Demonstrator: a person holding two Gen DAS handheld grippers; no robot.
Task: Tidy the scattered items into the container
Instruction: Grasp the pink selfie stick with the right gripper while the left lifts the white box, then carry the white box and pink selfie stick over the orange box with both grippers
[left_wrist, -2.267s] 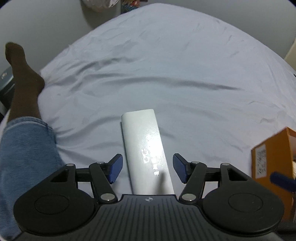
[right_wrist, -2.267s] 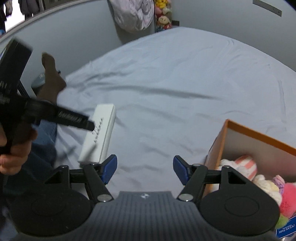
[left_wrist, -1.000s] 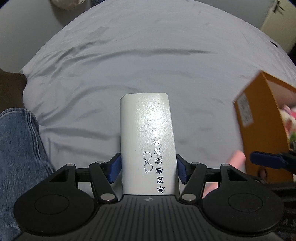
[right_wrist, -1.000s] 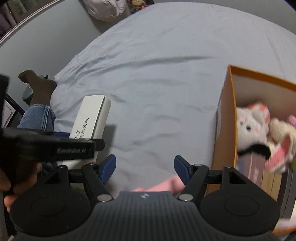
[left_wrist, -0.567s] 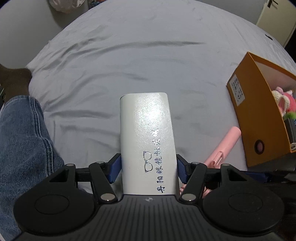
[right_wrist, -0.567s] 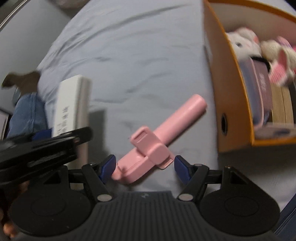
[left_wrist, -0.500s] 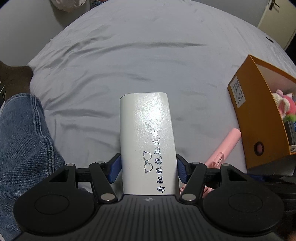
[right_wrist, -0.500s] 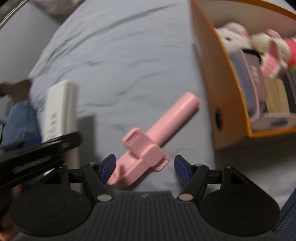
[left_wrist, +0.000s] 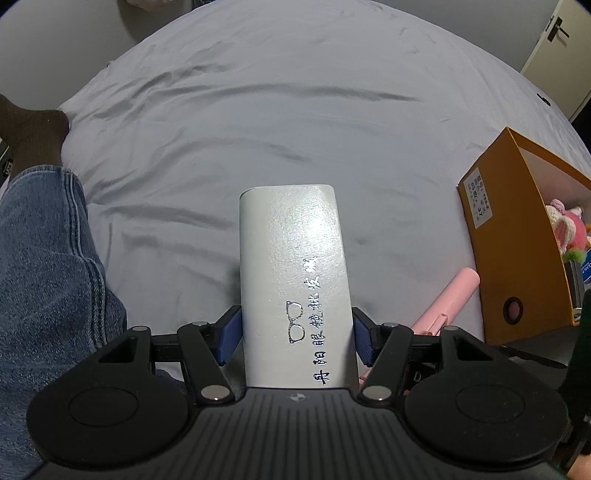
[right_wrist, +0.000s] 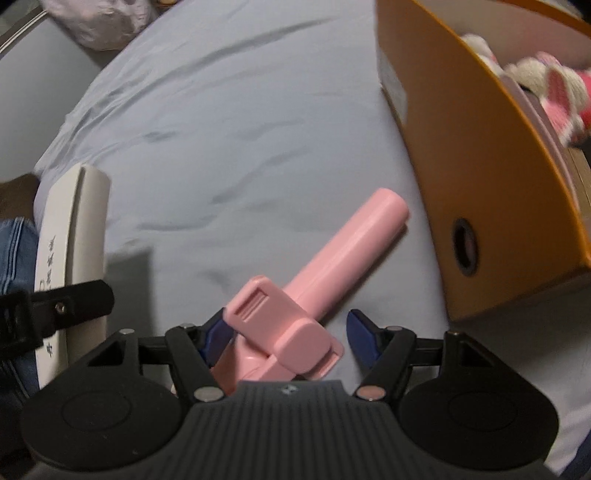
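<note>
The white glasses case (left_wrist: 295, 280) is clamped between the blue pads of the left gripper (left_wrist: 295, 334), both pads pressed flat to its long sides, and it is held lifted off the grey bedsheet (left_wrist: 258, 110), its far end pointing ahead. To that gripper's right and a little lower, the pink selfie stick (left_wrist: 454, 299) is seen lying on the sheet, partly hidden behind the right finger. Further right, the orange box (left_wrist: 517, 258) is stood on the sheet, with a pink-and-white plush toy (left_wrist: 565, 229) tucked inside. To the left, a denim-clad leg (left_wrist: 44, 266) and a dark sock (left_wrist: 33, 133) are resting at the edge of the bed.

Over at the right gripper (right_wrist: 286, 338), the jaws are being closed around the clamp head of the selfie stick (right_wrist: 314, 280). The left pad is touching or nearly touching the pink plastic; a clear gap is left at the right pad (right_wrist: 364, 341), so no grip is made yet. The stick's handle is angled away ahead and to the right, its tip ending just beside the wall of the orange box (right_wrist: 480, 155). The box is blurred here, its plush toy (right_wrist: 546, 81) smeared. To the left, the glasses case (right_wrist: 70, 258) is seen edge-on, a black finger of the left gripper (right_wrist: 59, 310) across it.
</note>
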